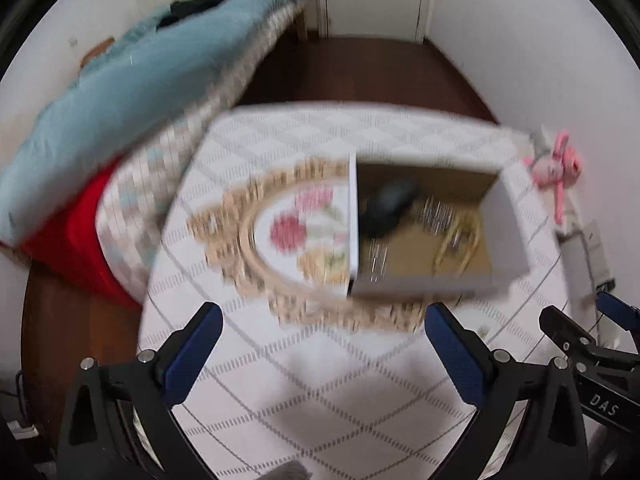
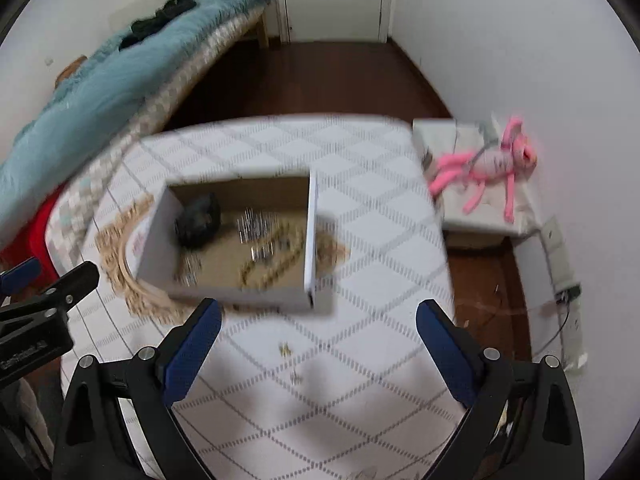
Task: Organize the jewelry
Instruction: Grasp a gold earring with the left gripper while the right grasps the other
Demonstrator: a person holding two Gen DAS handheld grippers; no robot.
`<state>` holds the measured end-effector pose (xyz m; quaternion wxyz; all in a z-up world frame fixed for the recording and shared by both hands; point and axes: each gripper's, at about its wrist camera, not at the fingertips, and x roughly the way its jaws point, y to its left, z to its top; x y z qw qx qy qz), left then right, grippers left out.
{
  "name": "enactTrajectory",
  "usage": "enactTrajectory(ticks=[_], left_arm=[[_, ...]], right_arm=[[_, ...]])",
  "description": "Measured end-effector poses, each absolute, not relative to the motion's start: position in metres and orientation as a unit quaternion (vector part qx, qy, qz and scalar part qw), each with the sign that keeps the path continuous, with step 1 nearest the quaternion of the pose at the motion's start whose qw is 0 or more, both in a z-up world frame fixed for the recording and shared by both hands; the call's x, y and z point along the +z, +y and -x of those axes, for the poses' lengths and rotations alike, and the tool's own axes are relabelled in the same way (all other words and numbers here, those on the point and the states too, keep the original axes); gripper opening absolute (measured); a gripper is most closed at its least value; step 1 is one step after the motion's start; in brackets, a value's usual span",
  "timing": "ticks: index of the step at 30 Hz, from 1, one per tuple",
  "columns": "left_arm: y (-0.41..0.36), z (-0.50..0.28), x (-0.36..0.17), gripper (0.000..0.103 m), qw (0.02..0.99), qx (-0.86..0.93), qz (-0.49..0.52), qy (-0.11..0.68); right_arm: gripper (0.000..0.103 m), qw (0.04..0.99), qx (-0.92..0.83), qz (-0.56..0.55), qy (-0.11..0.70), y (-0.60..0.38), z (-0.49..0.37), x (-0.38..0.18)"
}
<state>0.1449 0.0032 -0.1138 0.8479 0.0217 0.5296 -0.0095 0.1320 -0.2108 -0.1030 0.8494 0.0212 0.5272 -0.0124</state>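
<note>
An open white cardboard box (image 1: 508, 220) (image 2: 310, 240) with a brown inside sits on the white diamond-pattern tablecloth. In it lie a dark pouch (image 1: 386, 206) (image 2: 200, 220), a gold chain (image 1: 460, 240) (image 2: 272, 264) and blurred silvery pieces (image 2: 256, 224). Two small loose pieces of jewelry (image 2: 285, 349) lie on the cloth in front of the box. My left gripper (image 1: 322, 350) is open and empty, hovering in front of the box. My right gripper (image 2: 318, 346) is open above the loose pieces, holding nothing. Both views are motion-blurred.
A beige lace doily with a flower print (image 1: 296, 232) (image 2: 120, 256) lies under the box. A pink plush toy (image 2: 486, 166) (image 1: 556, 168) rests on a low white stand at the right. A bed with a light blue blanket (image 1: 120, 92) (image 2: 100, 88) runs along the left. Dark wooden floor lies beyond the table.
</note>
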Motion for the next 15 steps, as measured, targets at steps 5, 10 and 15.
enactTrajectory(ticks=[5,10,15], left_arm=[[0.005,-0.13,-0.175,0.103,0.819,0.001,-0.035,0.573],[0.006,-0.12,-0.2,0.103,0.809,0.006,-0.047,0.587],[0.007,-0.12,-0.203,0.103,0.809,0.008,-0.049,0.585]], right_arm=[[0.097,0.827,-0.015,-0.029,0.561,-0.21,-0.112,-0.165],[0.071,0.816,0.004,-0.043,0.577,-0.201,-0.101,-0.202],[0.034,0.822,0.008,-0.022,0.569,-0.192,-0.096,-0.215]])
